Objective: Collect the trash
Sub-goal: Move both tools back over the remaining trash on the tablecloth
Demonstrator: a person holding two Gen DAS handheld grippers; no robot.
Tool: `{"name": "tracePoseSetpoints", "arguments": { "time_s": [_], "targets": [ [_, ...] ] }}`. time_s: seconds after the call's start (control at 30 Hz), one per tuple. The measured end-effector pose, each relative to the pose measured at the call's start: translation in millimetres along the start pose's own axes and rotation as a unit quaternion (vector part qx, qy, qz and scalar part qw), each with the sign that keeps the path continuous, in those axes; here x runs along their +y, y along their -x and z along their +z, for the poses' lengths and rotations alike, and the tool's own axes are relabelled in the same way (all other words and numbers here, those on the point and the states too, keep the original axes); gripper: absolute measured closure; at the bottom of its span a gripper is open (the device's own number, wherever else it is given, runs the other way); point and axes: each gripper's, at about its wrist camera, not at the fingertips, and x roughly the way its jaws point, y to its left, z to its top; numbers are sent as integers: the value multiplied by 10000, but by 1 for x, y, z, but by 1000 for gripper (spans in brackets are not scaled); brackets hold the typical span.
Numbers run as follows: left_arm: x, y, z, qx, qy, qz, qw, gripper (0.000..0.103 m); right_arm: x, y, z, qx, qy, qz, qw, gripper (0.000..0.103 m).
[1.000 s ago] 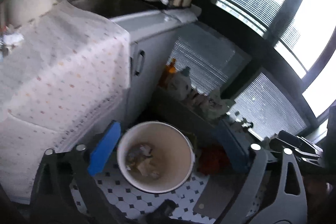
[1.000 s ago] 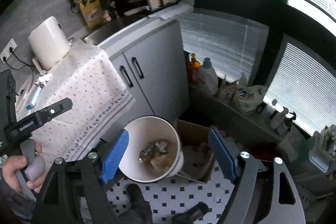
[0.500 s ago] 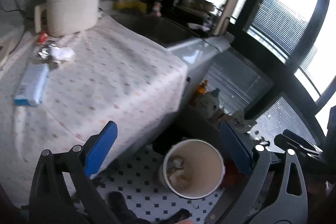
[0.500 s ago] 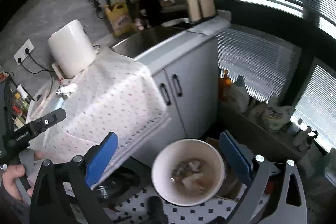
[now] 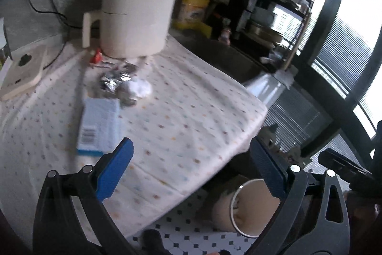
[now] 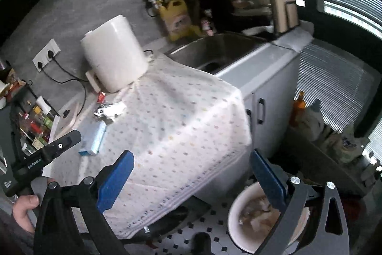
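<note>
Trash (image 5: 124, 85), meaning crumpled foil and a tissue wad, sits on the dotted tablecloth (image 5: 191, 111) beside the white kettle (image 5: 138, 13), blue box (image 5: 100, 126) nearby. Both grippers, left (image 5: 191, 171) and right (image 6: 191, 178), are spread wide with nothing between them. Bin (image 6: 238, 214) with scraps sits on the floor.

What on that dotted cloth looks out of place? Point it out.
A small litter pile lies loose in front of the white appliance: crumpled foil, a wadded white tissue and a red wrapper. A blue-and-white carton lies flat just nearer. All sit on the cloth, not in the bin.
</note>
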Motion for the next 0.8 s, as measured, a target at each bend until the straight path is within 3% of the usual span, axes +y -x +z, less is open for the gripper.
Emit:
{"name": "tracePoseSetpoints", "arguments": {
  "time_s": [0.8],
  "targets": [
    [128, -41, 77, -250, 32, -22, 9997, 6, 112, -103, 46, -98, 142, 16, 9999, 8]
  ]
}}
